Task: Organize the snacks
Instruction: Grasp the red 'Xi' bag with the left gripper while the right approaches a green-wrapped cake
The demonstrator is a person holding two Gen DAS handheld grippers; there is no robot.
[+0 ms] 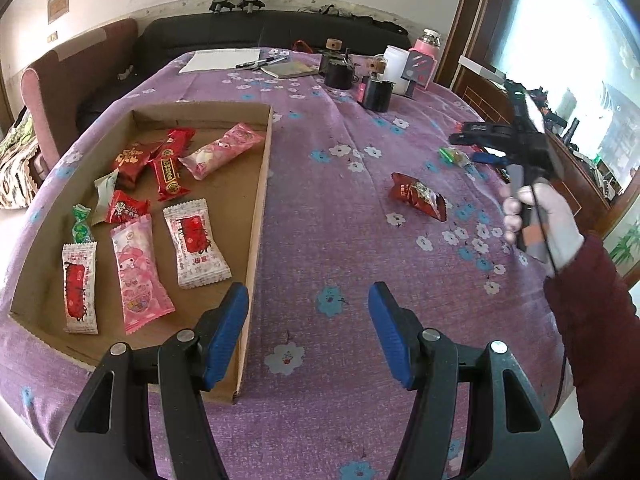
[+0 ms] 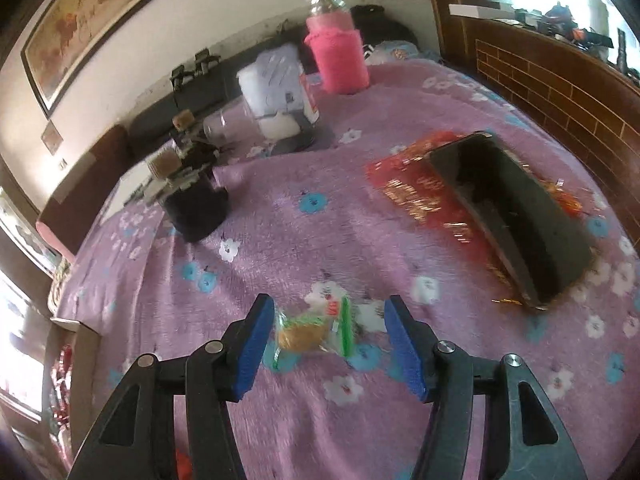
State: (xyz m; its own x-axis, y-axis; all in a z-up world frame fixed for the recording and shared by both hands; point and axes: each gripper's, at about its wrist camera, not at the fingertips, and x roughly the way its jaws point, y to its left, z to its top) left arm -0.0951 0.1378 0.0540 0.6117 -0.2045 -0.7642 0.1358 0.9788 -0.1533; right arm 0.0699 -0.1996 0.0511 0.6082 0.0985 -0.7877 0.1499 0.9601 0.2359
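Left tongs (image 1: pixel 308 328): released, nothing between the blue pads, hovering over the desk (image 1: pixel 344 240) at the near right wall of the cardboard tray (image 1: pixel 256 216).

Right tongs (image 2: pixel 330 350): released, jaws spread either side of a green-ended candy (image 2: pixel 312 330) lying on the purple floral cloth; pads not touching it as far as the blurred frame shows. In the left view the right tongs (image 1: pixel 472 146) sit just above that green candy (image 1: pixel 454 157).

Tray holds about ten snacks: red packs, white-and-red packs, two pink packs, one green candy at the left.

Red pack (image 1: pixel 418 195) lies loose on the cloth, between tray and right tongs.

Dark box (image 2: pixel 508 216) on red-gold paper, right of the right tongs. Pink bottle (image 2: pixel 340 56) and black pot (image 2: pixel 196 208) at the far side.
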